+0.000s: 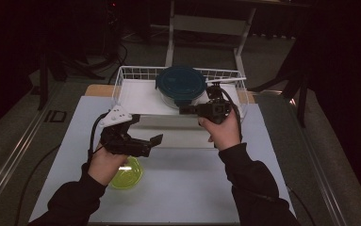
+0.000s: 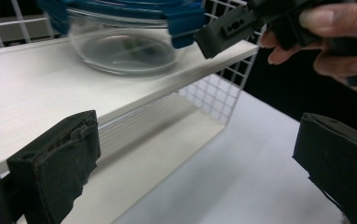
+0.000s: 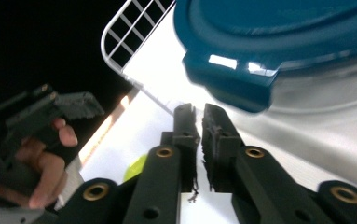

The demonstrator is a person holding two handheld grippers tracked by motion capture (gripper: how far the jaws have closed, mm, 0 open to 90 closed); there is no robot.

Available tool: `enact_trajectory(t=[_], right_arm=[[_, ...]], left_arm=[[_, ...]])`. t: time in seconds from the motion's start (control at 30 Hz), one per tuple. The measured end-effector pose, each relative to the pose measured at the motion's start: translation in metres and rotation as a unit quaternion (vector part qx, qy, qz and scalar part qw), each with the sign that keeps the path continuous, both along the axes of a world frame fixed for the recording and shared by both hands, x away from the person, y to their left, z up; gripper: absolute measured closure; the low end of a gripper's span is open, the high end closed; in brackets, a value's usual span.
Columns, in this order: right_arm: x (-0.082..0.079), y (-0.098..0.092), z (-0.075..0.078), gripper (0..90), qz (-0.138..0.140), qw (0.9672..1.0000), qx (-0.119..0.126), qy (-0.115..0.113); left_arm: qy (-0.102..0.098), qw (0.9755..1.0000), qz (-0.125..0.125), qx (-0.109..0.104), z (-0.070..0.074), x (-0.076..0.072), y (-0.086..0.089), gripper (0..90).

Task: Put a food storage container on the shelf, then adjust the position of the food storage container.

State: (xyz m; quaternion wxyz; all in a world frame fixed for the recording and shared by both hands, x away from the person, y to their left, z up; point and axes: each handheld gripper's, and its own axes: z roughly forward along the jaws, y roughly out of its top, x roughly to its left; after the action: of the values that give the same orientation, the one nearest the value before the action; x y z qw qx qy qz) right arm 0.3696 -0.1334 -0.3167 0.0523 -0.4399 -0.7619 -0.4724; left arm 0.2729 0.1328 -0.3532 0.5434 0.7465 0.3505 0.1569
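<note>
**Right gripper brought to the lid tab of the glass container**

A round glass container with a blue snap-on lid is seen standing on the raised white shelf inside the white wire basket, toward the basket's right half. All other places are given from this container.

The right gripper is held just in front of the container, its tips pointed at the near edge of the lid. In the right gripper view its jaws are shown nearly together, with only a thin slit between the pads and nothing clasped in it; the lid's locking tab hangs just above and beyond the tips. Contact with the tab cannot be confirmed.

The left gripper is held lower and to the left of the container, in front of the shelf. Its jaws are spread wide and nothing is held between them. A yellow-green bowl lies on the table well in front of the container, by the left wrist.

The step in hand is judged to be the approach to the lid, probably to work a tab loose. For the next move, the right tips would need to be raised slightly and set under or around the tab, while the container is steadied by the left gripper so that it is not dragged off the shelf.
</note>
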Motion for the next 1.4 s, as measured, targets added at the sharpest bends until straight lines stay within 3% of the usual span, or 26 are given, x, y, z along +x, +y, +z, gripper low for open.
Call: enact_trajectory(t=[0.1,0.23,0.33,0.47,0.5,0.53,0.63,0.67,0.77,0.8,0.9,1.1,1.23,1.4], right_arm=[[-0.011,-0.002,-0.003,70.8,0.016,0.9998,-0.003,-0.014],[-0.027,-0.009,-0.009,56.5,0.028,0.9987,-0.004,-0.043],[-0.039,-0.016,-0.013,43.0,0.034,0.9978,0.007,-0.057],[-0.052,-0.026,-0.021,23.1,0.04,0.9958,0.032,-0.076],[-0.052,-0.026,-0.021,23.1,0.04,0.9958,0.032,-0.076],[-0.061,-0.032,-0.025,16.7,0.051,0.9934,0.038,-0.096],[-0.065,-0.038,-0.029,16.5,0.052,0.9935,0.043,-0.092],[-0.071,-0.044,-0.034,14.6,0.045,0.9921,0.033,-0.112],[-0.074,-0.047,-0.037,14.6,0.043,0.9916,0.03,-0.118],[-0.085,-0.056,-0.045,14.6,0.043,0.9904,0.022,-0.129],[-0.096,-0.065,-0.053,14.6,0.041,0.9886,0.017,-0.144],[-0.113,-0.078,-0.067,14.6,0.036,0.9859,0.023,-0.162],[-0.121,-0.087,-0.075,14.6,0.031,0.9861,0.027,-0.161],[-0.128,-0.095,-0.083,14.9,0.021,0.9868,0.028,-0.158]], left_arm=[[-0.008,0.9996,-0.024,-0.014,-0.002,-0.005,0.002,0.1],[-0.02,0.9988,-0.042,-0.015,-0.003,-0.011,0.002,0.2],[-0.029,0.9976,-0.062,0.002,-0.003,-0.021,0.001,0.1],[-0.025,0.9964,-0.081,0.007,-0.008,-0.03,0.002,0.2],[-0.025,0.9964,-0.081,0.007,-0.008,-0.03,0.002,0.2],[-0.03,0.9963,-0.078,0.018,-0.012,-0.035,0.003,0.2],[-0.026,0.9964,-0.079,0.018,-0.017,-0.038,0.007,0.2],[-0.015,0.9964,-0.082,0.013,-0.023,-0.04,0.013,0.2],[-0.008,0.9966,-0.081,0.014,-0.027,-0.041,0.016,0.2],[-0.003,0.997,-0.076,0.018,-0.037,-0.042,0.024,0.3],[0.006,0.9971,-0.074,0.018,-0.046,-0.044,0.035,0.6],[0.01,0.9975,-0.062,0.032,-0.06,-0.048,0.055,3.3],[0.015,0.9979,-0.054,0.031,-0.069,-0.052,0.071,5.9],[0.028,0.9981,-0.047,0.03,-0.084,-0.055,0.091,17.7]])
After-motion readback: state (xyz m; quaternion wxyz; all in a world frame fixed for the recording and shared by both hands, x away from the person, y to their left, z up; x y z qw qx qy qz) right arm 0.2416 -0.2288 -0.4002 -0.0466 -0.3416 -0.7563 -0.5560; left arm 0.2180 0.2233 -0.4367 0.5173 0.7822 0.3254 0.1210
